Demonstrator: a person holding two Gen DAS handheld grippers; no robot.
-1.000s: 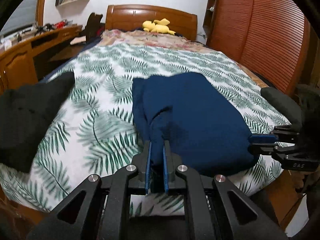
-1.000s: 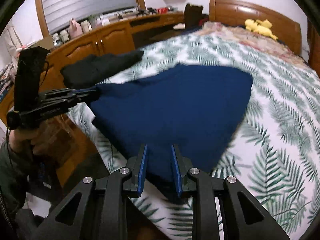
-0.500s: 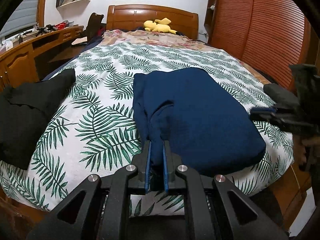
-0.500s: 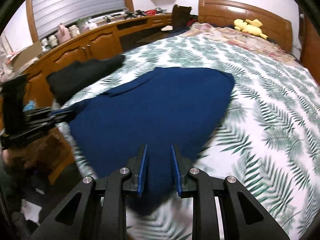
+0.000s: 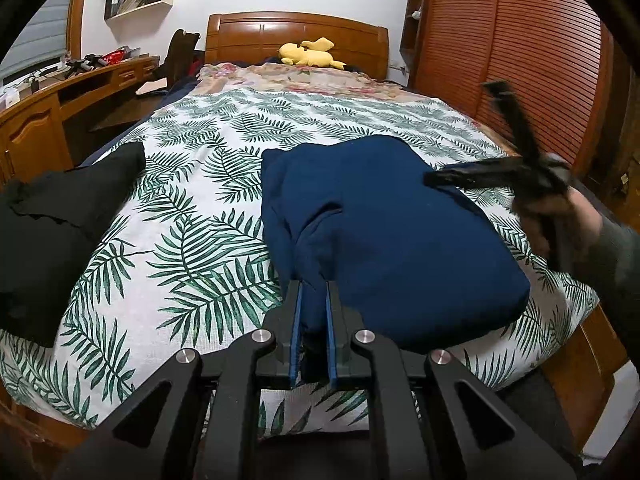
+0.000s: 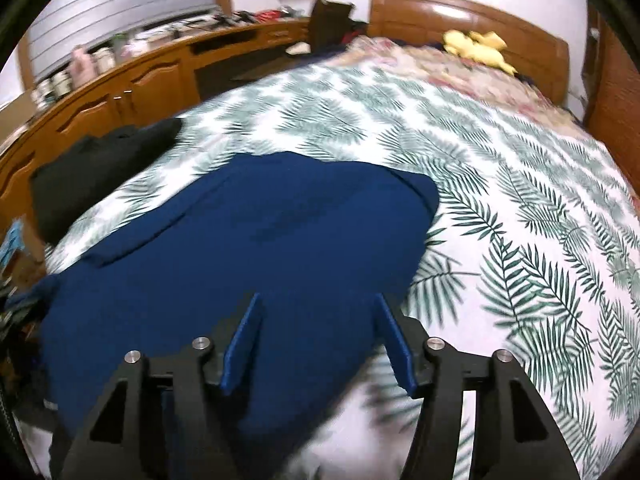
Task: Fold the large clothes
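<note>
A navy blue garment (image 5: 384, 232) lies folded on the leaf-print bedspread (image 5: 192, 248) near the foot of the bed. My left gripper (image 5: 312, 292) is shut on a bunched near edge of the garment. My right gripper (image 6: 318, 308) is open and empty, raised just above the garment (image 6: 256, 248). It also shows blurred in the left wrist view (image 5: 500, 172), over the garment's right side.
A black garment (image 5: 52, 220) lies at the bed's left edge, also in the right wrist view (image 6: 92, 172). A yellow plush toy (image 5: 308, 54) sits by the wooden headboard (image 5: 296, 36). A wooden desk (image 6: 132, 76) runs along the left; slatted wardrobe doors (image 5: 532, 64) stand right.
My right gripper has let go of the blue garment, opened, and lifted up over it. The garment has settled flat on the bed. My left gripper stays shut on its edge.
</note>
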